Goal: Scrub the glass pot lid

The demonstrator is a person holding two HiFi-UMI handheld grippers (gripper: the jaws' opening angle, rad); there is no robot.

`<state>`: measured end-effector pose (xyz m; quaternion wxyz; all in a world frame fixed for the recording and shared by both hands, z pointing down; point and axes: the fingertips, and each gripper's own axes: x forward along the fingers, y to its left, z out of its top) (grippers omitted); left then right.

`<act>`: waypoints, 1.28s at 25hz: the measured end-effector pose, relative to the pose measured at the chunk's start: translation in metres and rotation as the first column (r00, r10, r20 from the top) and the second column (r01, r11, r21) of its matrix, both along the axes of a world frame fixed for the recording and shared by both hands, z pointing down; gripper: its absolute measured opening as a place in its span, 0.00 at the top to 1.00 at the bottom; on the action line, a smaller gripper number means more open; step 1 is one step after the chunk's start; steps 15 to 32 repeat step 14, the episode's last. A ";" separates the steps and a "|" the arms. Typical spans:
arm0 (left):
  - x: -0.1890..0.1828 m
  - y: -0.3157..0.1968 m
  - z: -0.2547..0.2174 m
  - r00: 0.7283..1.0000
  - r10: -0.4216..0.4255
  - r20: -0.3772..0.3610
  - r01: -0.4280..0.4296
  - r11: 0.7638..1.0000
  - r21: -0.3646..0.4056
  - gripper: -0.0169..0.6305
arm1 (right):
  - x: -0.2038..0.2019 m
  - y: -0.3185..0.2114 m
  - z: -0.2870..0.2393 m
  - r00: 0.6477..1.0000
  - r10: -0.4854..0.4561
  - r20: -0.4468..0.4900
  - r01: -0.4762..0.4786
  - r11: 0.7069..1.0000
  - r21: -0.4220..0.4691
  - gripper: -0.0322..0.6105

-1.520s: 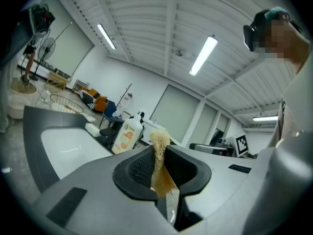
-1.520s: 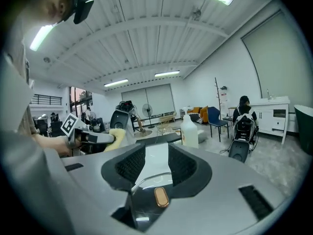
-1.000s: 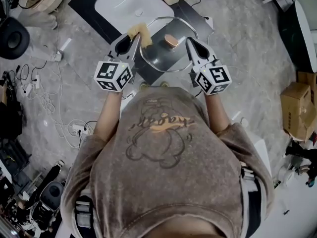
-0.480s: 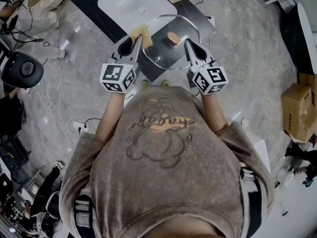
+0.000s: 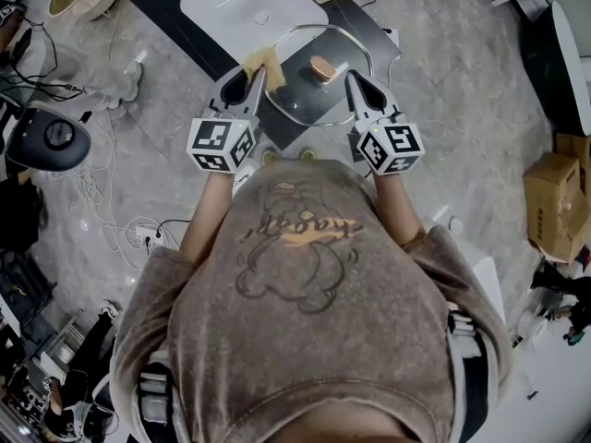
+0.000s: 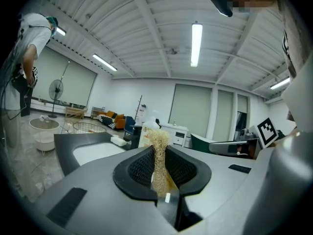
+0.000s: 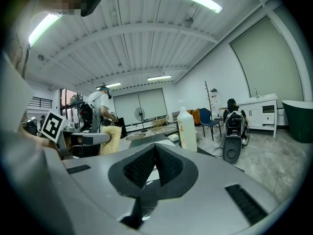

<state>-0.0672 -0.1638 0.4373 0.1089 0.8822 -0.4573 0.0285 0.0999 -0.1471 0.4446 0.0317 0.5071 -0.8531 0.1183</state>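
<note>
The glass pot lid [image 5: 305, 100], steel-rimmed with a copper knob [image 5: 321, 66], hangs tilted over the black counter [image 5: 355, 21]. My right gripper [image 5: 351, 79] sits at the lid's right rim with its jaws shut on that edge; in the right gripper view [image 7: 155, 153] the pads meet, with a glassy sliver low between them. My left gripper [image 5: 251, 74] is at the lid's left rim, shut on a tan fibrous scrub pad [image 5: 263, 61]. The left gripper view [image 6: 157, 153] shows that pad [image 6: 157, 146] pinched upright between the pads.
A white basin [image 5: 249, 7] is set into the counter behind the lid, with a white bottle [image 7: 187, 129] beside it. Cables [image 5: 102, 201] and gear lie on the floor at left, a cardboard box [image 5: 554, 201] at right. People stand and sit farther off.
Both grippers and the lid have shifted slightly away from me and toward the basin. Neither grip has changed.
</note>
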 end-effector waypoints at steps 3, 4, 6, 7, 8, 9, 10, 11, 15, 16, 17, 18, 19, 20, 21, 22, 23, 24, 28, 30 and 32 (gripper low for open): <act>-0.001 0.002 0.000 1.000 -0.002 -0.002 0.002 1.000 -0.009 0.87 | 0.002 -0.001 -0.003 1.000 -0.001 -0.014 0.001 1.000 0.011 0.95; -0.001 0.003 0.000 1.000 -0.002 -0.003 0.002 1.000 -0.011 0.87 | 0.003 0.000 -0.003 1.000 0.000 -0.016 0.001 1.000 0.013 0.95; -0.001 0.004 -0.001 1.000 -0.002 -0.001 0.002 1.000 -0.011 0.87 | 0.005 0.000 -0.003 1.000 0.001 -0.019 -0.001 1.000 0.016 0.95; -0.002 0.004 -0.001 1.000 -0.003 0.000 0.003 1.000 -0.013 0.87 | 0.005 0.000 -0.004 1.000 0.001 -0.018 -0.001 1.000 0.016 0.95; -0.002 0.004 -0.002 1.000 -0.005 -0.001 0.005 1.000 -0.015 0.87 | 0.006 0.001 -0.004 1.000 0.001 -0.016 -0.001 1.000 0.016 0.95; -0.003 0.005 -0.002 1.000 -0.006 -0.004 0.006 1.000 -0.019 0.87 | 0.006 0.001 -0.004 1.000 -0.001 -0.015 0.001 1.000 0.016 0.95; -0.003 0.005 -0.001 1.000 -0.006 -0.006 0.006 1.000 -0.023 0.87 | 0.006 0.001 -0.005 1.000 -0.004 -0.015 0.004 1.000 0.015 0.95; -0.003 0.005 -0.001 1.000 -0.005 -0.008 0.005 1.000 -0.026 0.87 | 0.005 0.001 -0.005 1.000 -0.008 -0.015 0.008 1.000 0.013 0.95; -0.003 0.007 -0.001 1.000 -0.001 -0.006 0.001 1.000 -0.030 0.87 | 0.002 0.001 -0.004 1.000 -0.024 -0.020 0.024 1.000 0.008 0.95; -0.003 0.007 -0.001 1.000 -0.001 -0.006 0.001 1.000 -0.030 0.87 | 0.002 0.001 -0.004 1.000 -0.024 -0.020 0.024 1.000 0.008 0.95; -0.003 0.007 -0.001 1.000 -0.001 -0.006 0.001 1.000 -0.030 0.87 | 0.002 0.001 -0.004 1.000 -0.024 -0.020 0.024 1.000 0.008 0.95; -0.003 0.007 -0.001 1.000 -0.001 -0.006 0.001 1.000 -0.030 0.87 | 0.002 0.001 -0.004 1.000 -0.024 -0.020 0.024 1.000 0.008 0.95; -0.003 0.007 -0.001 1.000 -0.001 -0.006 0.001 1.000 -0.030 0.87 | 0.002 0.001 -0.004 1.000 -0.024 -0.020 0.024 1.000 0.008 0.95; -0.003 0.007 -0.001 1.000 -0.001 -0.006 0.001 1.000 -0.030 0.87 | 0.002 0.001 -0.004 1.000 -0.024 -0.020 0.024 1.000 0.008 0.95; -0.003 0.007 -0.001 1.000 -0.001 -0.006 0.001 1.000 -0.030 0.87 | 0.002 0.001 -0.004 1.000 -0.024 -0.020 0.024 1.000 0.008 0.95; -0.003 0.007 -0.001 1.000 -0.001 -0.006 0.001 1.000 -0.030 0.87 | 0.002 0.001 -0.004 1.000 -0.024 -0.020 0.024 1.000 0.008 0.95; -0.003 0.007 -0.001 1.000 -0.001 -0.006 0.001 1.000 -0.030 0.87 | 0.002 0.001 -0.004 1.000 -0.024 -0.020 0.024 1.000 0.008 0.95; -0.003 0.007 -0.001 1.000 -0.001 -0.006 0.001 1.000 -0.030 0.87 | 0.002 0.001 -0.004 1.000 -0.024 -0.020 0.024 1.000 0.008 0.95; -0.003 0.007 -0.001 1.000 -0.001 -0.006 0.001 1.000 -0.030 0.87 | 0.002 0.001 -0.004 1.000 -0.024 -0.020 0.024 1.000 0.008 0.95; -0.003 0.007 -0.001 1.000 -0.001 -0.006 0.001 1.000 -0.030 0.87 | 0.002 0.001 -0.004 1.000 -0.024 -0.020 0.024 1.000 0.008 0.95; -0.003 0.007 -0.001 1.000 -0.001 -0.006 0.001 1.000 -0.030 0.87 | 0.002 0.001 -0.004 1.000 -0.024 -0.020 0.024 1.000 0.008 0.95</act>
